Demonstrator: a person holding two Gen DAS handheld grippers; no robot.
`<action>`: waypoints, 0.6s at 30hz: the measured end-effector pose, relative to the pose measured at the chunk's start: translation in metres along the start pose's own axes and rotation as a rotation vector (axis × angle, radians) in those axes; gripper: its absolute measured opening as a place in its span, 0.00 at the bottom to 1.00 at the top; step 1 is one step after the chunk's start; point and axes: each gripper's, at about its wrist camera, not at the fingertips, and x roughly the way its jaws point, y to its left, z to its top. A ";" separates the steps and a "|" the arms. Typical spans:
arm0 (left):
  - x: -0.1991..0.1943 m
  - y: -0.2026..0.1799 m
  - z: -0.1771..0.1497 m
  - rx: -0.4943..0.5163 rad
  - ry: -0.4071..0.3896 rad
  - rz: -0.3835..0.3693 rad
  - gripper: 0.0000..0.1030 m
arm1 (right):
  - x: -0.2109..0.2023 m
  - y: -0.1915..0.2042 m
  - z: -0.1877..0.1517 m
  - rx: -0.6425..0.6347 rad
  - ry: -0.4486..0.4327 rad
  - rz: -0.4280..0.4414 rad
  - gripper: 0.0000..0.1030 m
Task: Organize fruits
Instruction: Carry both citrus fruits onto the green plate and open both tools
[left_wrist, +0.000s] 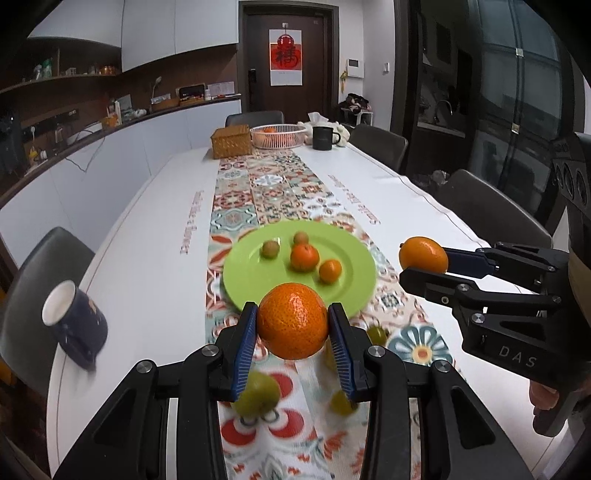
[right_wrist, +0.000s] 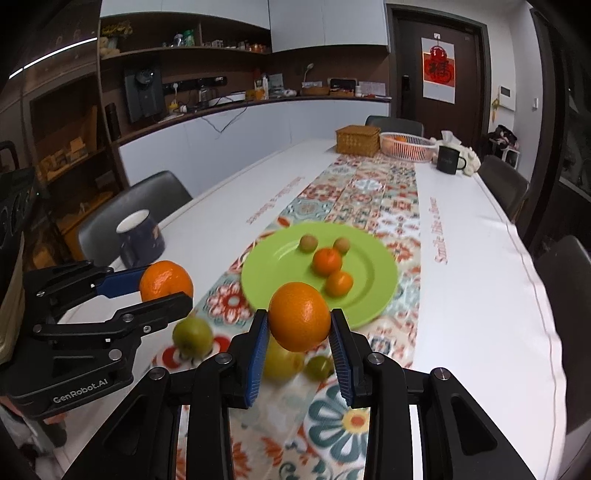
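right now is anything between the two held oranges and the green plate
Nothing visible blocks either. The left gripper holds its orange just short of the green plate; the right gripper holds its orange likewise. Loose green fruit lie below, on the runner.

Plate (left_wrist: 343, 295) on table runner (left_wrist: 266, 195), 4 fruits (left_wrist: 304, 257) on it, mug (left_wrist: 75, 328) left, basket (left_wrist: 277, 136) far behind.

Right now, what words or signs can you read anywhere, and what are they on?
"DAS": on the right hand-held gripper body.
"GenRobot.AI": on the left hand-held gripper body.
"Smile": start of the red lettering on the white tablecloth; the rest is too blurred.
Red door poster: one Chinese character, too blurred to read for certain.
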 end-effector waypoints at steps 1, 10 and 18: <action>0.003 0.002 0.005 -0.001 0.000 0.002 0.37 | 0.003 -0.003 0.005 0.003 0.000 -0.002 0.33; 0.044 0.016 0.043 -0.029 0.034 -0.009 0.37 | 0.042 -0.031 0.040 0.080 0.052 0.024 0.33; 0.096 0.028 0.058 -0.035 0.115 -0.005 0.37 | 0.089 -0.056 0.059 0.103 0.113 -0.003 0.33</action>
